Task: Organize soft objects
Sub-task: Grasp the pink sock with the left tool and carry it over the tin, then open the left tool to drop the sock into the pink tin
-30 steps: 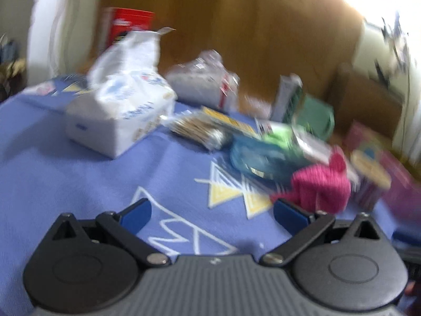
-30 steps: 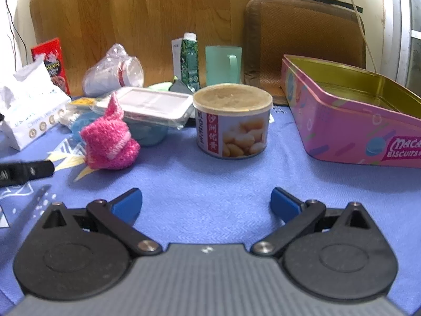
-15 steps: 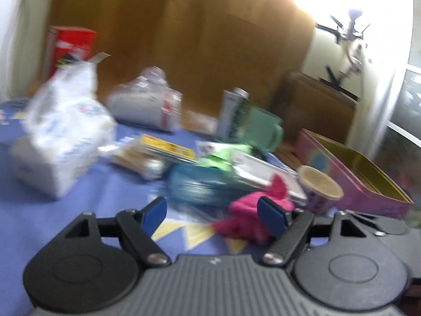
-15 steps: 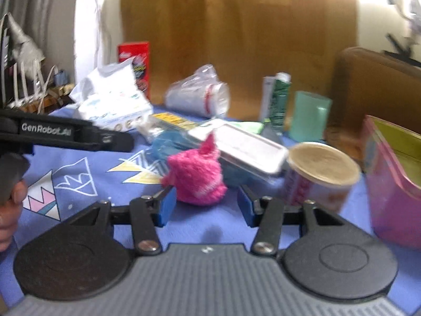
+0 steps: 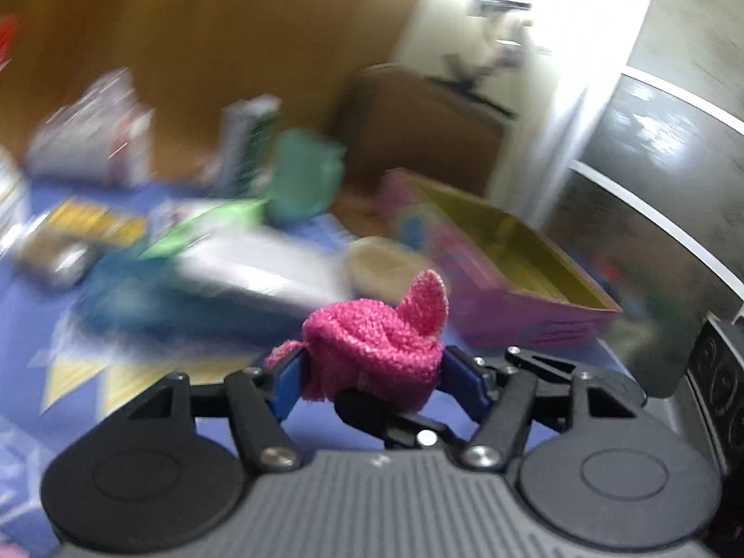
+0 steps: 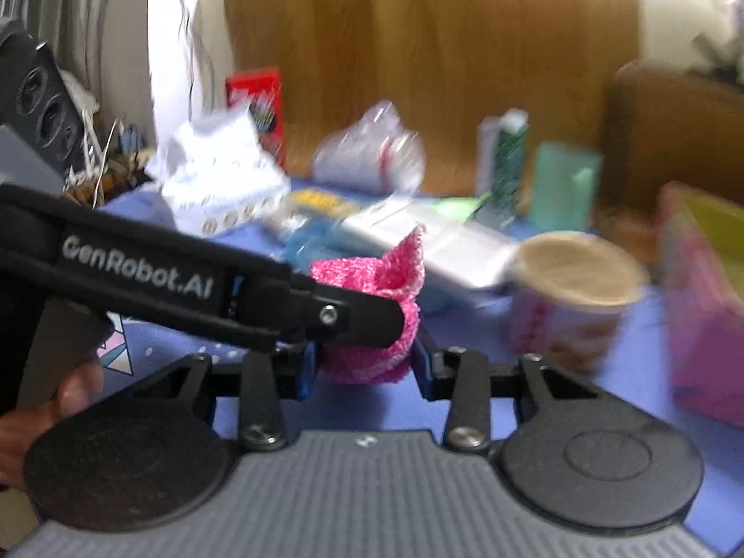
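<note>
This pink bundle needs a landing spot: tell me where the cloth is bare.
Bare blue cloth lies between the pink knit bundle and the can. Another patch, with triangle prints, lies in front of the tissue pack. Behind the bundle it is crowded: plastic tray, carton, cup.

A round can with a tan lid (image 6: 574,295) stands on the blue surface (image 6: 469,325), with a pink tin (image 6: 707,307) near it at 3 o'clock. At 10 o'clock lies a white tissue pack (image 6: 218,186); at 12 o'clock a mint-green cup (image 6: 565,186) stands just beside a carton (image 6: 504,153).
</note>
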Available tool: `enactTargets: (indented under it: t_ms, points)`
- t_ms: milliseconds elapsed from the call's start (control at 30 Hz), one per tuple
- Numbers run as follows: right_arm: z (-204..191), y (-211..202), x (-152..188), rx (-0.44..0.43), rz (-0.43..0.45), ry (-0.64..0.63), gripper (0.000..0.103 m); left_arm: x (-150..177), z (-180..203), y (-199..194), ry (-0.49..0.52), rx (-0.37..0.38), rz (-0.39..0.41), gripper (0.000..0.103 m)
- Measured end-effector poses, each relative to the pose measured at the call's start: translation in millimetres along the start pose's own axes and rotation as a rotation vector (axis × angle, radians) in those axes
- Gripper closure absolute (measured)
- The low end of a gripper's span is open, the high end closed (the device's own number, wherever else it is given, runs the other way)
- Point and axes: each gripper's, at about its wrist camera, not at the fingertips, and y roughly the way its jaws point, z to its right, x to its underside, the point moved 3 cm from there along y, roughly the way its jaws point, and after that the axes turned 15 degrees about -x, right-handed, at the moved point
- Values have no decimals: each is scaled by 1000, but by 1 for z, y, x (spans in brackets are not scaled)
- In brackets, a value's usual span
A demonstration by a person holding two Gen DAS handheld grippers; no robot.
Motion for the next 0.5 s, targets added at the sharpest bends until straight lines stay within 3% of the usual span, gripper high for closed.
enactTargets:
  t_ms: [100,233,333,400,500]
  points:
    - [17,-33,-5,138,92,-57,59,-27,53,16,83,41,42,39]
    - [66,-61,-14,300,161,-22,59,-53,111,58,133,77,69,37]
    - [108,-72,-15,385,180,48,58,-62,147,91,145,68,59,34]
    - [133,-75,-13,429,172,78,58,-65,163,106,148,53,57,27]
    - [158,-71,-8,465,138,108,48,-68,174,118,136,14,60,15]
